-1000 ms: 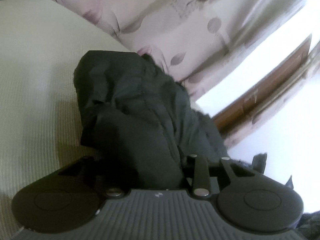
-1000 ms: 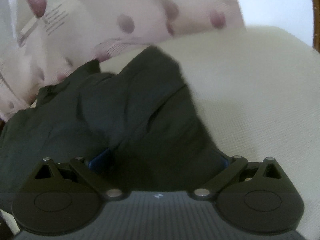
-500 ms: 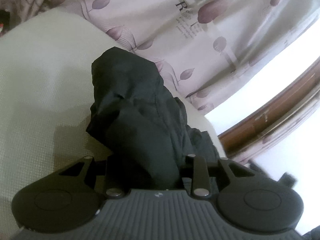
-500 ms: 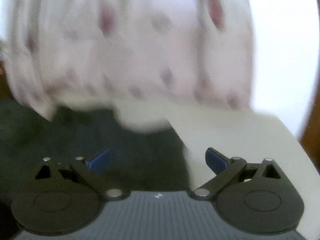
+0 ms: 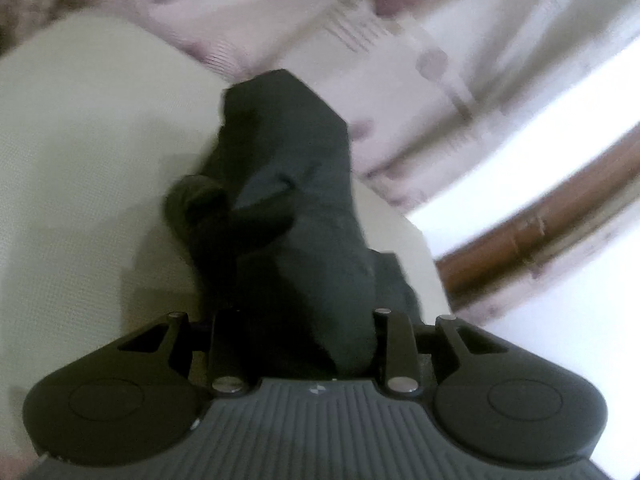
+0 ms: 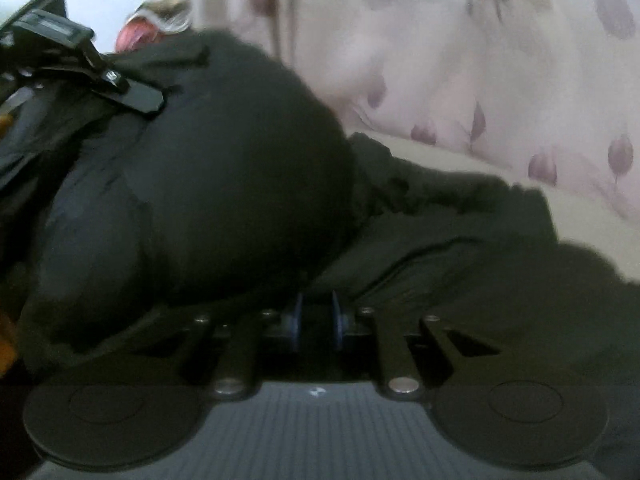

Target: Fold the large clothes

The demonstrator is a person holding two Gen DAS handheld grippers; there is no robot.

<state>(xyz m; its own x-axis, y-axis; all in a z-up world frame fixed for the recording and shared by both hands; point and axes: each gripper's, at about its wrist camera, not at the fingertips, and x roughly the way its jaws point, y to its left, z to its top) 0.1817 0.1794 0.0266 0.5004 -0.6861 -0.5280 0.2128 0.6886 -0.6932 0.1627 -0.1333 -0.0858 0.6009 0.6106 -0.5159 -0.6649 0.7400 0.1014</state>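
Note:
A large dark padded garment (image 5: 296, 184) hangs from my left gripper (image 5: 304, 320), which is shut on a thick bunch of it; the cloth hides the fingers. The garment runs forward and down onto the cream cushion (image 5: 92, 152). In the right wrist view the same garment (image 6: 224, 184) bulges up close ahead and spreads to the right. My right gripper (image 6: 317, 320) is closing, its blue pads (image 6: 298, 320) nearly together at the lower edge of that bulge, with dark cloth between them. The left gripper (image 6: 132, 96) shows at the top left, clamped on the garment.
A pale curtain with purple leaf prints (image 5: 400, 60) hangs behind the cushion. A brown wooden frame (image 5: 540, 236) and a bright window lie to the right. Something pink with pale fur (image 6: 148, 28) shows beyond the garment, and an orange object (image 6: 6, 344) at the left edge.
My left gripper has risen with the garment, which now hangs longer and narrower. My right gripper swung across to another part of the garment, and its jaws went from wide open to nearly together.

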